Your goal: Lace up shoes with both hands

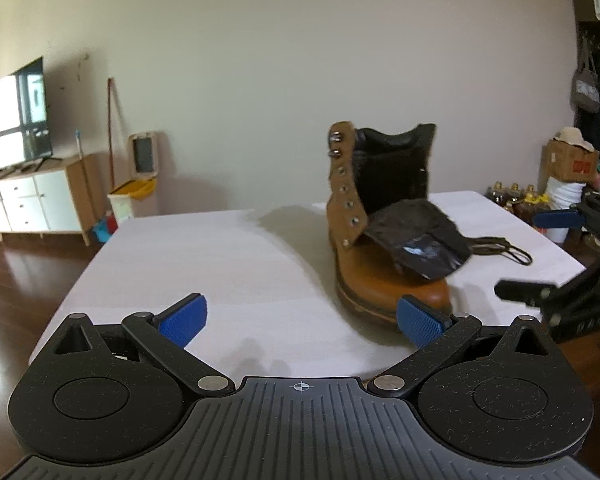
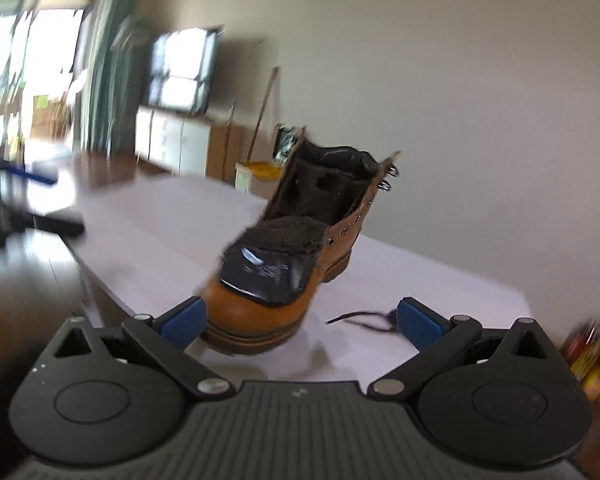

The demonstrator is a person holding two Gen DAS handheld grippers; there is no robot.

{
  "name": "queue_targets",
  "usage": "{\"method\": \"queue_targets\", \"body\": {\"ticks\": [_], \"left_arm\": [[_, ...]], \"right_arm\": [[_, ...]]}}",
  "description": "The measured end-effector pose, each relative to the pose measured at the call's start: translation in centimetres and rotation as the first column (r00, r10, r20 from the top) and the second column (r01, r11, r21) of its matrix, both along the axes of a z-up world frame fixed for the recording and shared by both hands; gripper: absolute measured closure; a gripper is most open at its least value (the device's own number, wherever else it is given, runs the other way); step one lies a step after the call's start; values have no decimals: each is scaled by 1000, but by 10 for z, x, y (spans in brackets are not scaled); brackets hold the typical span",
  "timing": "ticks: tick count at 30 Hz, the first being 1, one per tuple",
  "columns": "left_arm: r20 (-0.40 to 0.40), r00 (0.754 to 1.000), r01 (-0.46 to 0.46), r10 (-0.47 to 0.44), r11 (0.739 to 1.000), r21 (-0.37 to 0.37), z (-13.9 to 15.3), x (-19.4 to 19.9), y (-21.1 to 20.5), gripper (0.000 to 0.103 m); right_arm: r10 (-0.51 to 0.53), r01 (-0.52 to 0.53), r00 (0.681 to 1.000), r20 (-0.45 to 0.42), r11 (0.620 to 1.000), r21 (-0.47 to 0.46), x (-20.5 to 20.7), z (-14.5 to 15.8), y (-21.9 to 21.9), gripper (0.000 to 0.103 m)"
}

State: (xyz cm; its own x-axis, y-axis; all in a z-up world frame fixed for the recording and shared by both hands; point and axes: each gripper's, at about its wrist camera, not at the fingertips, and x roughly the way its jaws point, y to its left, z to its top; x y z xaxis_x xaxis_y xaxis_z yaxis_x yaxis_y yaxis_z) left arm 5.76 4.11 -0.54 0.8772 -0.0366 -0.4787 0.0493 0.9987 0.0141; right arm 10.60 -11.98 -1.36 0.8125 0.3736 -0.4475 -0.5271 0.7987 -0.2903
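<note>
two grippers face one tan boot (image 1: pixel 384 216) that stands upright on a white table (image 1: pixel 204 264), and neither has hold of anything. the left gripper (image 1: pixel 302 320) has its blue pads spread wide with only bare tabletop between them; from its camera the boot sits at about one o'clock, toe toward the camera, and the toe partly hides behind the right-hand pad. the right gripper (image 2: pixel 300 322) is just as wide open and empty, with the boot at about twelve o'clock and its toe just beside the left-hand pad. the boot is unlaced: the eyelets (image 1: pixel 345 192) run bare up the flap, two metal hooks sit above them near the collar, and the dark tongue (image 1: pixel 416 236) flops forward over the toe. the lace (image 1: pixel 500 250) lies loose on the table to the boot's side, at about three o'clock from the boot in the left view and just inside the right-hand pad in the right view; one thin end (image 2: pixel 340 319) points back toward the toe. the step in hand looks like picking up that lace. to do it well, the right gripper should come down low over the end and pinch close to the tip, so little slack is left to droop when aiming at the lowest eyelet. the left gripper could steady the flap and lift the tongue clear. the right view is blurred, so finer detail of the lace cannot be told.
</note>
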Motion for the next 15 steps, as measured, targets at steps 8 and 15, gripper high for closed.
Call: {"method": "queue_targets", "body": {"ticks": [8,15], "left_arm": [[-50,992,113,-113,994,7,-16,48,5,0],[-62,968,246,-244,969,28,-26,70,-2,0]], "right_arm": [[18,-19,1000,-16,995,-95,49,-27,8,1],[2,1,995,-102,999,34,72,-32,-3,1]]}}
